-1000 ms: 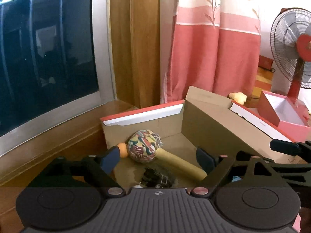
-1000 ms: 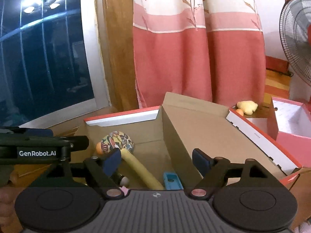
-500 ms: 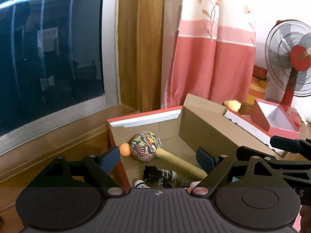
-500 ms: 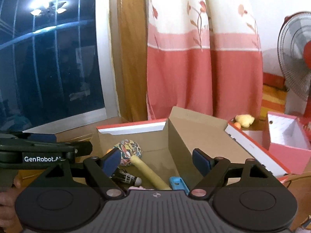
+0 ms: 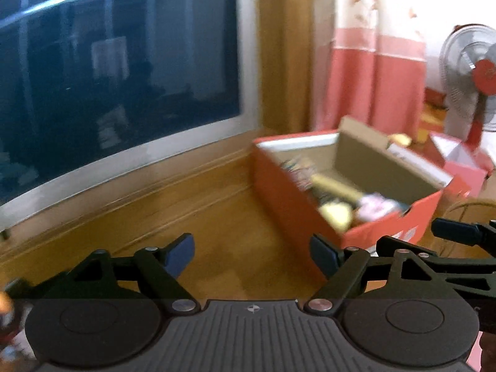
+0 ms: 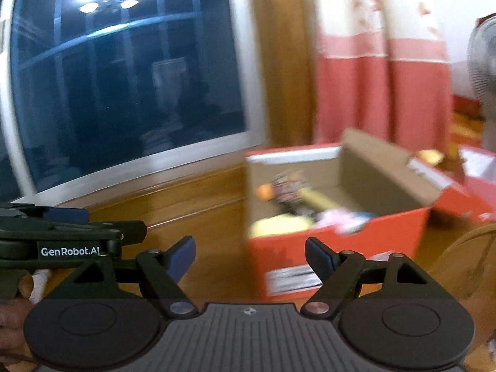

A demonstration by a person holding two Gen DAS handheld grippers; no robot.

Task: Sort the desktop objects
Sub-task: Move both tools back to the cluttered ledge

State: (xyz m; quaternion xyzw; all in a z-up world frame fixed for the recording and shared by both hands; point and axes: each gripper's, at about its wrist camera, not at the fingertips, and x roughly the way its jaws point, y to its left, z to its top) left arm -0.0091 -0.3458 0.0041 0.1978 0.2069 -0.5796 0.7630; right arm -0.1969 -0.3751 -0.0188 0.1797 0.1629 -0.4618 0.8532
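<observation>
The red cardboard box (image 5: 350,186) stands open on the wooden desktop (image 5: 186,217), its brown flap raised along the far side. From the left wrist view it lies at about two o'clock of the fingers; from the right wrist view, at about one o'clock. Both views are smeared by motion, so its contents read only roughly: a patterned ball (image 6: 288,186) on a yellowish handle (image 6: 319,200), a small orange ball (image 6: 263,191) beside it, a pale yellow lump (image 6: 279,226) and something pink (image 6: 338,218) near the front wall.

The left gripper (image 5: 252,252) has its jaws spread wide, with nothing between the blue pads (image 5: 179,254); bare desktop shows in the gap. The right gripper (image 6: 250,252) is likewise wide apart and grips nothing, the box's front wall just beyond its right pad. At nine o'clock in the right wrist view, the left gripper's side shows, a hand (image 6: 12,316) under it.
</observation>
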